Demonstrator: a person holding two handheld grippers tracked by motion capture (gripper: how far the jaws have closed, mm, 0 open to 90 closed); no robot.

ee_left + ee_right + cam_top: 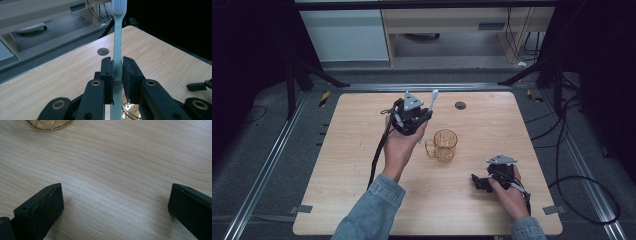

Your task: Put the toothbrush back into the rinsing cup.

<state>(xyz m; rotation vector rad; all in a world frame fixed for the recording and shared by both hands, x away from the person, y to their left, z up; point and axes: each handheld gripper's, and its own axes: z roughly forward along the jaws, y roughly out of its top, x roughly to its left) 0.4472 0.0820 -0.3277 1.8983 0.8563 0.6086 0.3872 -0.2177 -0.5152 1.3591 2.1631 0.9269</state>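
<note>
A pale mint toothbrush (117, 40) stands nearly upright, bristles at the top, with my left gripper (117, 72) shut on its handle. From above, that gripper (411, 116) hovers just left of an amber glass mug (445, 145), and the toothbrush head (433, 96) sticks up behind it. The mug's rim glints under the jaws (130, 110). My right gripper (115, 202) rests low over the wood with its jaws wide apart and nothing between them. It sits at the front right of the table (484, 181). The mug's base (48, 123) shows at the top of the right gripper view.
The light wooden table (362, 200) has a round cable hole (460, 105) near its far edge. Black cables trail off both grippers, and more lie on the floor to the right. A pale cabinet and desk stand beyond the table.
</note>
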